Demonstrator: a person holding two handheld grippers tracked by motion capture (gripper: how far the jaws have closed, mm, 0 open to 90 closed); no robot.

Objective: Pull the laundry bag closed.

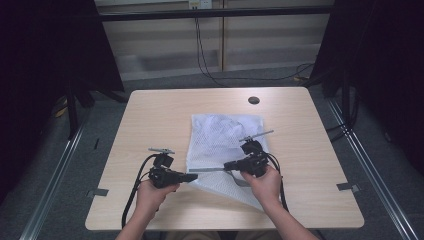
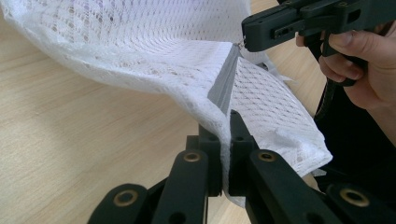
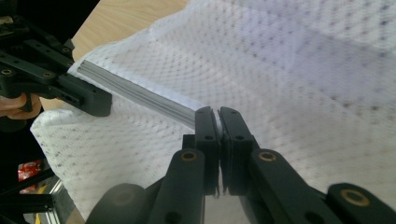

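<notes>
Mesh bag point(image 1: 220, 137) near table's point(image 1: 150, 110) front edge, left gripper point(image 1: 192, 177) and right gripper point(image 1: 227, 165) clamped on its grey zipper point(image 1: 210, 170), bare wood around.

A wooden table point(image 1: 150, 115) bears a dark round grommet point(image 1: 253, 100) near its far edge.

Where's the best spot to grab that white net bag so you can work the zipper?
Probably the grey zipper strip along the mesh bag's near edge, approached from the two ends: it is firmer than the floppy netting. The left gripper pinches one end, and the right gripper the other, pulling it straight.
</notes>
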